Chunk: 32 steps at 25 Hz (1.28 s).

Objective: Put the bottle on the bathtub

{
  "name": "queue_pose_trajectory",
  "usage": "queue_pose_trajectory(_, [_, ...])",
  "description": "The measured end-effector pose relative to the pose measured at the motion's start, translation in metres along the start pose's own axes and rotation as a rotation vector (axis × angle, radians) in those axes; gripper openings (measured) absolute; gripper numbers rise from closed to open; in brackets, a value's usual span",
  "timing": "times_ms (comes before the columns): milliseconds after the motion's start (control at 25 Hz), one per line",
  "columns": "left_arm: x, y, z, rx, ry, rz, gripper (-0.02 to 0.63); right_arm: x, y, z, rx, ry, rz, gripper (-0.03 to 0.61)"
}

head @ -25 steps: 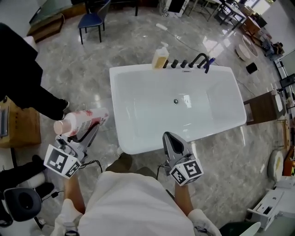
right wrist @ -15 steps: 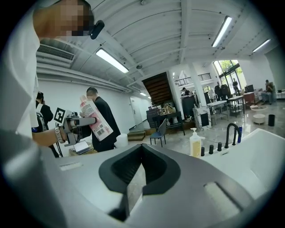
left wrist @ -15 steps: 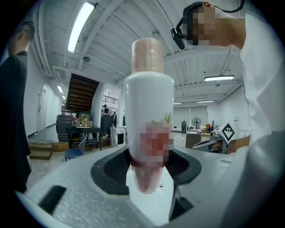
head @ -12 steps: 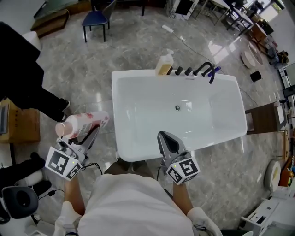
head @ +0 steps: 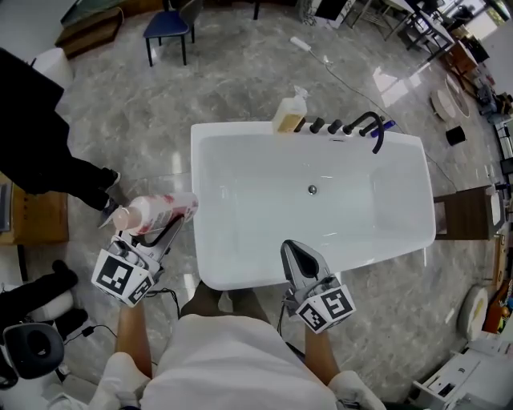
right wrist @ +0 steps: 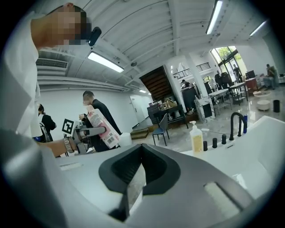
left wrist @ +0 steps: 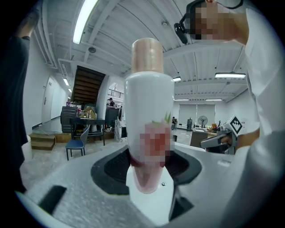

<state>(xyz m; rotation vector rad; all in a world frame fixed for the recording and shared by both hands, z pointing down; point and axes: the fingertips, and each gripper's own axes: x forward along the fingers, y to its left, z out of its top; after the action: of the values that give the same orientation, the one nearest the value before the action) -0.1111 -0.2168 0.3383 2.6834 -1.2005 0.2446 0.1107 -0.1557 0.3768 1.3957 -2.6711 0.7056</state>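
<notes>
A white bottle (head: 156,211) with a red label and a beige cap lies across my left gripper (head: 164,230), which is shut on it just left of the white bathtub (head: 210,264). In the left gripper view the bottle (left wrist: 149,111) stands up between the jaws, cap at the top. My right gripper (head: 295,255) hovers over the tub's near rim, jaws shut with nothing between them. From the right gripper view the bottle (right wrist: 101,128) shows at the left, held by the other gripper.
A yellow pump soap bottle (head: 289,113) and a black tap with knobs (head: 365,126) stand on the tub's far rim. A person in black (head: 40,136) stands at the left, by a wooden box (head: 36,216). A blue chair (head: 170,24) is behind.
The left gripper with the bottle has drifted a little right, closer to the tub's left rim. The right gripper has stayed over the near rim.
</notes>
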Motion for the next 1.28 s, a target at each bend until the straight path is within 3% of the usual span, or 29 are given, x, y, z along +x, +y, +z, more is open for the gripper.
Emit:
queue_pose_trajectory(480, [0.15,0.06,-0.118,0.016,0.046,-0.077,0.225,0.061,-0.068,-0.073,0.325,-0.02,0.058,0.009])
queue_pose_trajectory(920, [0.279,0.153,-0.24,0.1,0.11,-0.084,0.225,0.083,-0.105,-0.212,0.301,0.161,-0.045,0.009])
queue_pose_trajectory(1280, [0.388,0.227,-0.309,0.206,0.245,-0.044,0.225,0.08,-0.114,-0.266,0.38,0.204,-0.109,0.009])
